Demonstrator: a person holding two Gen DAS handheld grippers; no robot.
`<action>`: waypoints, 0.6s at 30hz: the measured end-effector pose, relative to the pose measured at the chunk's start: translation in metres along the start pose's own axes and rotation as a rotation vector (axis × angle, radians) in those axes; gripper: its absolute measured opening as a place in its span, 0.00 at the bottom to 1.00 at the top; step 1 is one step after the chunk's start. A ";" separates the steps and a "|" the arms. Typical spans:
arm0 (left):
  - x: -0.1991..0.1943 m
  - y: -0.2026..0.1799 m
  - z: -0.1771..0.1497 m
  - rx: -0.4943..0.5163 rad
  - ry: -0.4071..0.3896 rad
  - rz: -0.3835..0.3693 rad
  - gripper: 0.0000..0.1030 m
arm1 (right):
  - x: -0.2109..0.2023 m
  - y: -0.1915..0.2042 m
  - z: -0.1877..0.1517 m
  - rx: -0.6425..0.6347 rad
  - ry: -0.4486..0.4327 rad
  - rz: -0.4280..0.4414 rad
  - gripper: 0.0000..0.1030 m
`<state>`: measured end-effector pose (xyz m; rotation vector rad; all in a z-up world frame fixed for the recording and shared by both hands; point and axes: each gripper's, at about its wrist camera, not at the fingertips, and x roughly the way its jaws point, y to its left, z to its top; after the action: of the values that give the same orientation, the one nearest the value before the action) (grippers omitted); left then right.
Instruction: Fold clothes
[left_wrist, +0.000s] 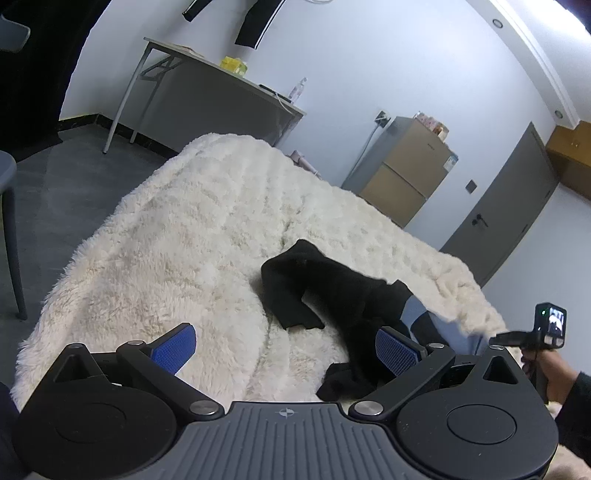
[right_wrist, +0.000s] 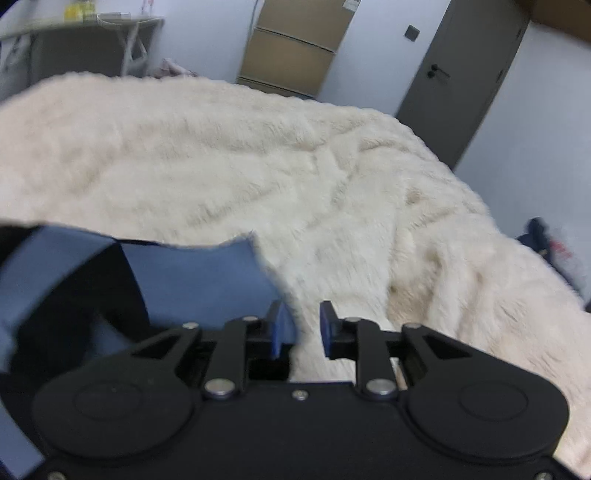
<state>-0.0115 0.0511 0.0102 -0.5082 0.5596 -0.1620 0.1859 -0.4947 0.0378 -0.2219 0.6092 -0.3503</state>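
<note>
Two grippers work over a bed with a fluffy white blanket (left_wrist: 177, 229). The black and blue garment (left_wrist: 332, 291) lies bunched on it, not folded yet. The left gripper (left_wrist: 284, 349) has its fingers spread wide. The right gripper (right_wrist: 302, 328) maybe pinches the blue edge; it's too blurry to tell.

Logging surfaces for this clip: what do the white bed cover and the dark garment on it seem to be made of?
The bed cover looks like long-pile faux fur or plush, matte, with shaggy tufts along its edge. The dark garment looks like a soft matte knit or jersey, black with blue panels, lying limp in folds; the exact fibre is not visible.
</note>
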 end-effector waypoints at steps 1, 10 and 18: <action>0.001 -0.001 0.000 0.006 0.007 0.005 1.00 | -0.016 0.007 -0.008 0.010 -0.068 0.056 0.31; 0.018 -0.012 -0.004 0.074 0.076 0.049 1.00 | -0.072 0.093 -0.140 -0.258 -0.268 0.524 0.35; 0.090 -0.063 0.007 0.293 0.256 -0.090 1.00 | -0.065 0.125 -0.200 -0.349 -0.416 0.362 0.82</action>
<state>0.0674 -0.0257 0.0049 -0.2274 0.7488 -0.3928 0.0492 -0.3747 -0.1263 -0.4962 0.2841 0.1561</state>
